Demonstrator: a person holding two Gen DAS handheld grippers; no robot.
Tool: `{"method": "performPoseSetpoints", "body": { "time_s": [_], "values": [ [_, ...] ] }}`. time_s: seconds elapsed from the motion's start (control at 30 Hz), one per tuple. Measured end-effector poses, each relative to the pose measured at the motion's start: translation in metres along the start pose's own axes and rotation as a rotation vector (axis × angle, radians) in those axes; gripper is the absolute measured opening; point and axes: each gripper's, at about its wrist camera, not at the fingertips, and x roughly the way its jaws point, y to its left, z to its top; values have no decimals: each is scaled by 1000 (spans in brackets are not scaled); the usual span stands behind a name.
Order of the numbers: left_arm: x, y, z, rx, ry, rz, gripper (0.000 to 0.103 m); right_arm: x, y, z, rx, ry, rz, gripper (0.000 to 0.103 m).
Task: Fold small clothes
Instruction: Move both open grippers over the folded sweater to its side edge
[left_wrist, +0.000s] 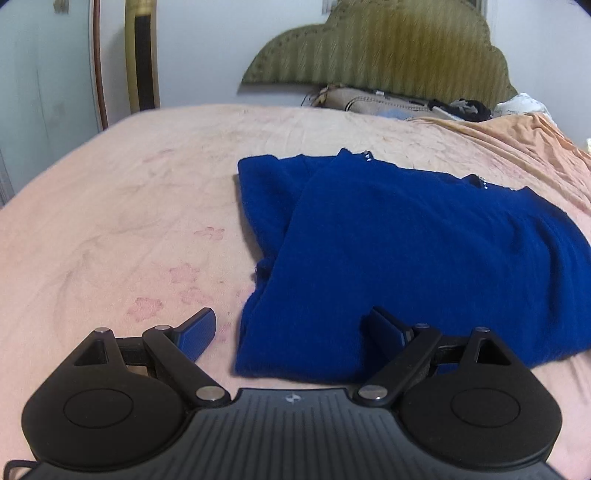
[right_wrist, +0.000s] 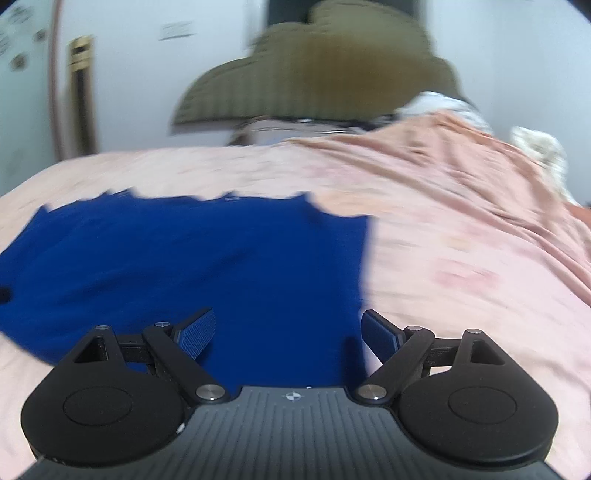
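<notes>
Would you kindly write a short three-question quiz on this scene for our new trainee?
1. True or false: the left gripper is shut on the blue sweater.
2. What does the sweater lie on? A) a wooden table B) a pink bedsheet C) a tiled floor
3. Fill in: the right gripper hangs over the sweater's ____ edge, as its own camera shows it.

Key:
1. False: both fingers are spread wide, with the sweater's near corner between them.
2. B
3. right

Left claw (left_wrist: 291, 334) (right claw (right_wrist: 290, 332) too) agape
</notes>
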Motion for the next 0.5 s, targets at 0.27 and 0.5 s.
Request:
{"method": "performPoseSetpoints", "body": {
  "time_s": [0.27, 0.5],
  "values": [
    [-2, 16, -2, -74, -45, -81, 94, 8, -40, -18, 130, 59, 119, 64],
    [-4, 16, -1, -75, -58, -93, 94, 11, -36, -19, 152, 28, 150, 52]
  ]
}}
